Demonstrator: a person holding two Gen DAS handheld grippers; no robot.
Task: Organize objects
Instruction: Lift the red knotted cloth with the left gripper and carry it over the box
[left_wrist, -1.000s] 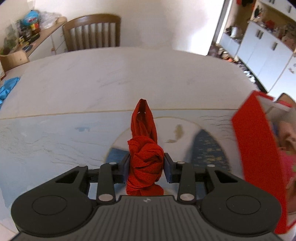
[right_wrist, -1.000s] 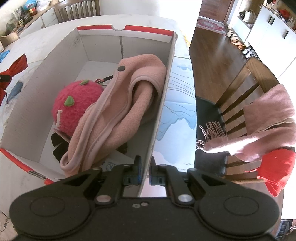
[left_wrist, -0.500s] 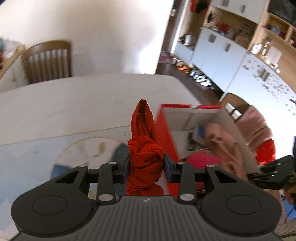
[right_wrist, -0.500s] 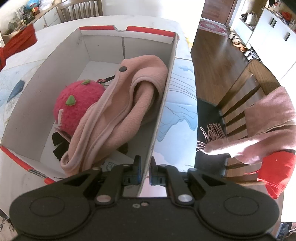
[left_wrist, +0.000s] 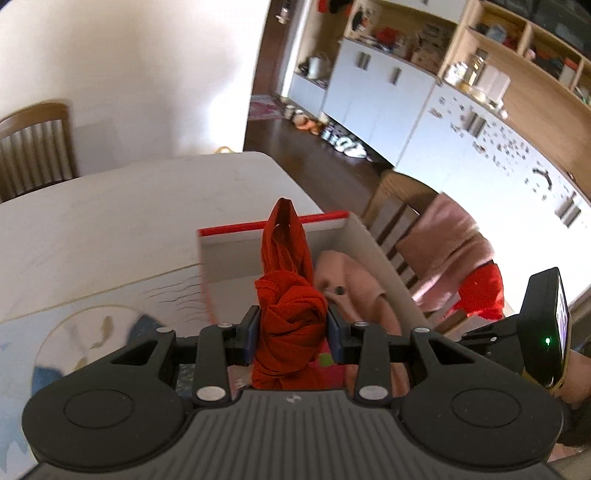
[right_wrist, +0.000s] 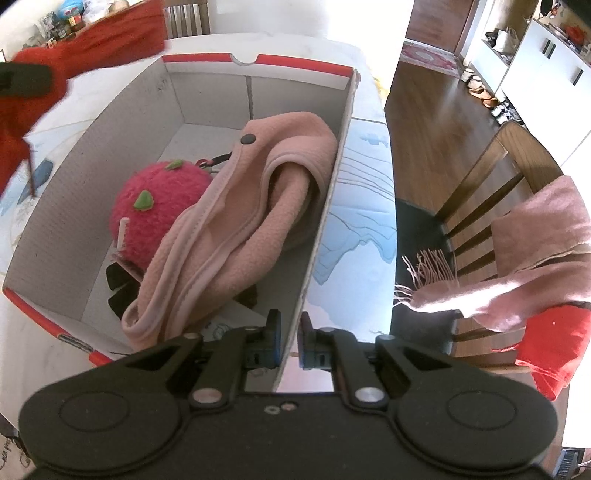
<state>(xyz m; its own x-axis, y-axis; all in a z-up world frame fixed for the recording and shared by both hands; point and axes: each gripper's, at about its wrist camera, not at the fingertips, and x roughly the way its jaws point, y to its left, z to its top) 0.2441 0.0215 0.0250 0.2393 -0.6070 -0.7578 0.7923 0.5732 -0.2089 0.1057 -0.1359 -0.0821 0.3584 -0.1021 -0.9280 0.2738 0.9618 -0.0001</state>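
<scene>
My left gripper (left_wrist: 291, 334) is shut on a knotted red cloth (left_wrist: 286, 314) and holds it in the air above the near end of the cardboard box (left_wrist: 258, 254). In the right wrist view the red cloth (right_wrist: 33, 88) shows blurred at the upper left, over the box's left wall. My right gripper (right_wrist: 290, 341) is shut on the right wall of the box (right_wrist: 325, 218). Inside the box lie a pink fleece garment (right_wrist: 240, 229), a pink plush ball (right_wrist: 155, 210) and something black under them.
The box stands on a white table with a printed mat (right_wrist: 362, 206). A wooden chair (right_wrist: 491, 192) draped with a pink scarf (right_wrist: 517, 266) and a red cloth (right_wrist: 554, 347) stands right of the table. Another chair (left_wrist: 33, 147) is at the far side.
My left gripper has swung right and risen with the red cloth, from over the table mat to over the box. The right gripper has kept its hold on the box wall.
</scene>
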